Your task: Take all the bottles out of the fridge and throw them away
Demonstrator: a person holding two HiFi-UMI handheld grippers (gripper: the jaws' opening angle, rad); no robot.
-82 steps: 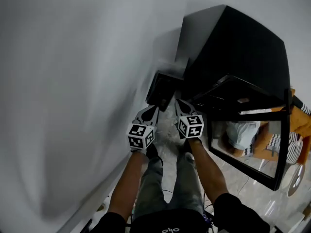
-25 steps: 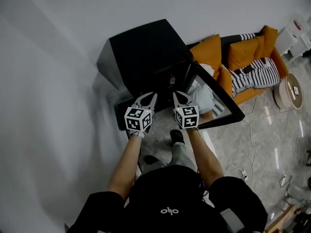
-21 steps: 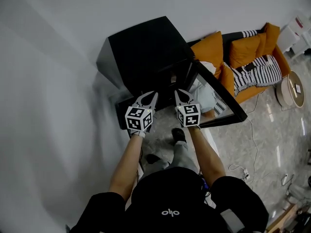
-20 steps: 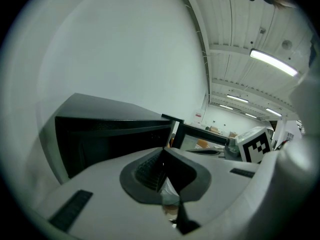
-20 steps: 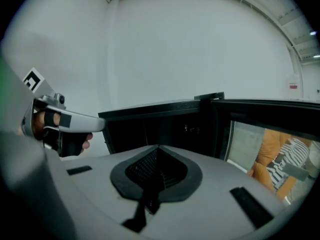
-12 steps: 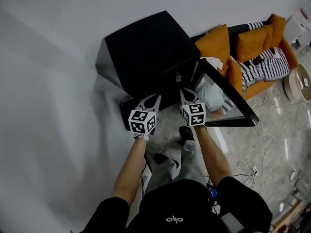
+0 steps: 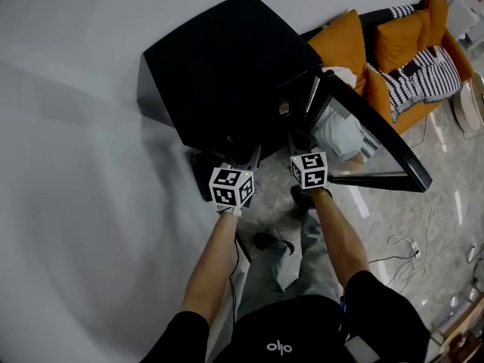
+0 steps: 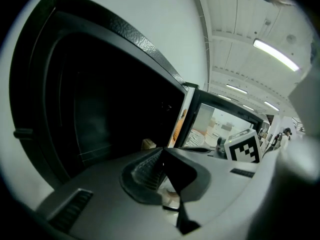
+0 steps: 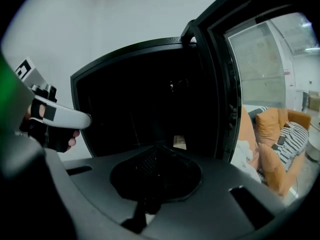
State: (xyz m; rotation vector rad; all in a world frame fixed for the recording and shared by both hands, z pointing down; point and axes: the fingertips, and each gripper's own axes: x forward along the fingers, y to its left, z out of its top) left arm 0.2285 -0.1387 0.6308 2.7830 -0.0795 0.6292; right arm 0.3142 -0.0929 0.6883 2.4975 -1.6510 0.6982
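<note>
Since the earlier frames both grippers are coming down closer to the open front of the fridge (image 7: 219,74), which is now filling more of the head view. The black fridge is standing on the pale floor (image 7: 378,210) against the white wall (image 7: 76,165), with its glass door (image 7: 378,138) swung wide open toward the right. The left gripper (image 7: 249,159) is pointing at the left part of the opening with its jaws pressed together and nothing between them. The right gripper (image 7: 296,144) is hanging just beside it, near the hinge side of the opening, and its jaws are likewise pressed together and pinching nothing. Neither gripper is touching the fridge. Both gripper views are looking into the cabinet, which is too dark to make out any bottle. Only a small pale object (image 9: 179,142) is showing low inside, and what it is cannot be told. Beyond the open door, an orange sofa (image 7: 355,32) is standing along the wall with a black-and-white striped cushion (image 7: 420,70) lying on it. The person's legs and shoes are showing on the floor below the grippers.
</note>
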